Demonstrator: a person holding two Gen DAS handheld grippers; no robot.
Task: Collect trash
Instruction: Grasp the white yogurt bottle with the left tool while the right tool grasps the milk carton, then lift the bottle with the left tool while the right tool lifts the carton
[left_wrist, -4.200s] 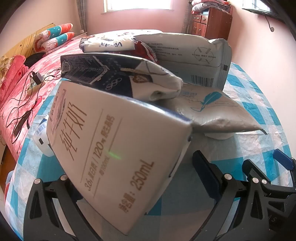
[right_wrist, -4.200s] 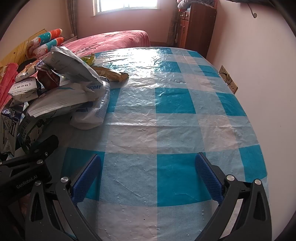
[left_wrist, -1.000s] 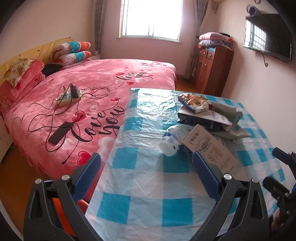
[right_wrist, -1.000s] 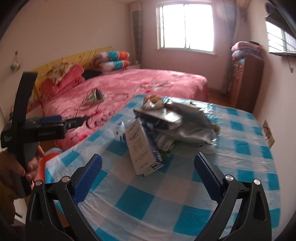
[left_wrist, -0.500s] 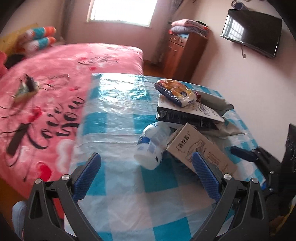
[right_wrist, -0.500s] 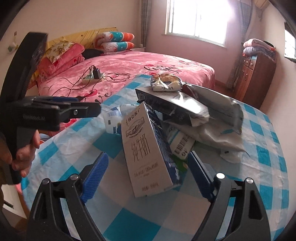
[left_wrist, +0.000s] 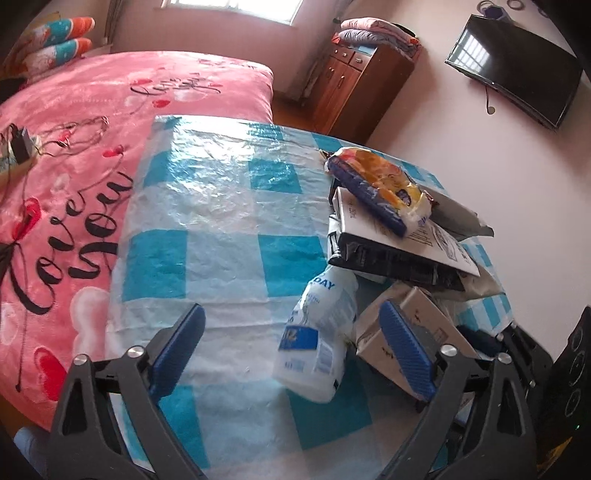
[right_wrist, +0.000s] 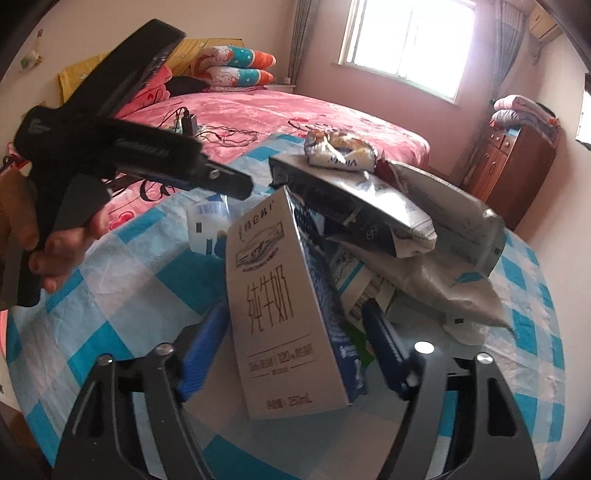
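Right gripper (right_wrist: 295, 347) closing around milk carton (right_wrist: 284, 306), carton upright, leaning slightly

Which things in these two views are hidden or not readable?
- Right wrist view: the milk carton hides whether the right hand-held gripper presses it.
- Left wrist view: the carton is mostly behind a blue finger.
- Right wrist view: the left hand-held gripper is blurred and covers part of the plastic bottle.
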